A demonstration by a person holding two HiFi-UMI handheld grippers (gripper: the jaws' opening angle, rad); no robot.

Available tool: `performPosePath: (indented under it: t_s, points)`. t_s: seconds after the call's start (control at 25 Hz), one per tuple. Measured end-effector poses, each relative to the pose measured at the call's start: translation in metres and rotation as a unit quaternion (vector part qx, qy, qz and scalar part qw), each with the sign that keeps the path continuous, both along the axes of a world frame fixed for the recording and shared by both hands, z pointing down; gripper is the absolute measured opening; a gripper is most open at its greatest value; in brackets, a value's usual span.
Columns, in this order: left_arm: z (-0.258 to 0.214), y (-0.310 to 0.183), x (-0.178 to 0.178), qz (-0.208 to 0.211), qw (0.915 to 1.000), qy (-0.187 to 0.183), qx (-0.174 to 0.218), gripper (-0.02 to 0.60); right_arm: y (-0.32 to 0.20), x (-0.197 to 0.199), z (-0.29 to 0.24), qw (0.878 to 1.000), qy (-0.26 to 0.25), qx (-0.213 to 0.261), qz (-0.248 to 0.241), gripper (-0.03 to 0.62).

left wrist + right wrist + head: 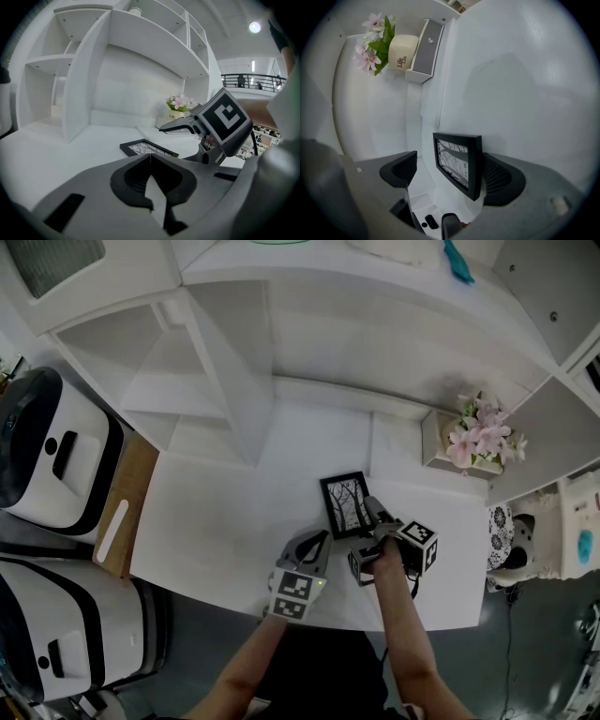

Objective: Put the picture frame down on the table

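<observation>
Picture frame (345, 503) lies flat on the table (216, 521) — my right gripper (373, 521) gapes around it to release; left gripper (322, 542) pinched together, empty.

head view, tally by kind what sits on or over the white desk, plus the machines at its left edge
picture frame: 1
potted flowers: 1
grippers: 2, the left gripper and the right gripper
white-and-black machines: 2
Total: 6
</observation>
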State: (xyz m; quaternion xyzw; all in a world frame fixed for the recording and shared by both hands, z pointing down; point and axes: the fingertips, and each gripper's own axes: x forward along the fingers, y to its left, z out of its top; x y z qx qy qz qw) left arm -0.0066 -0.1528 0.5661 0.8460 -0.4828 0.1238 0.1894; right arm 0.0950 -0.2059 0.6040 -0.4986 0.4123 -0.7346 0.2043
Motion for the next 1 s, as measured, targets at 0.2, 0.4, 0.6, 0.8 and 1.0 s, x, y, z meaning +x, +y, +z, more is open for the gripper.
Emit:
performPosePath:
  t_s: [0.2,0.4,0.6,0.8,1.0]
  points:
    - [0.000,0.002,-0.001,-0.002,1.0000,0.000,0.001,0.012,0.003,-0.002,0.003,0.999,0.025,-0.014,-0.027,0.419]
    - [0.000,0.003,-0.002,-0.005,1.0000,0.003,0.000,0.012,0.001,-0.008,-0.005,0.997,0.050,-0.021,-0.058,0.433]
    - [0.000,0.002,-0.003,-0.003,1.0000,0.005,-0.002,0.012,0.005,-0.011,0.001,0.996,0.049,-0.043,-0.064,0.433]
    - [0.001,0.000,-0.006,-0.005,0.9999,0.009,-0.003,0.012,0.010,-0.013,0.005,0.995,0.051,-0.058,-0.064,0.433]
    - [0.001,0.000,-0.007,-0.004,0.9999,0.012,-0.003,0.012,0.011,-0.015,0.003,0.995,0.049,-0.056,-0.060,0.433]
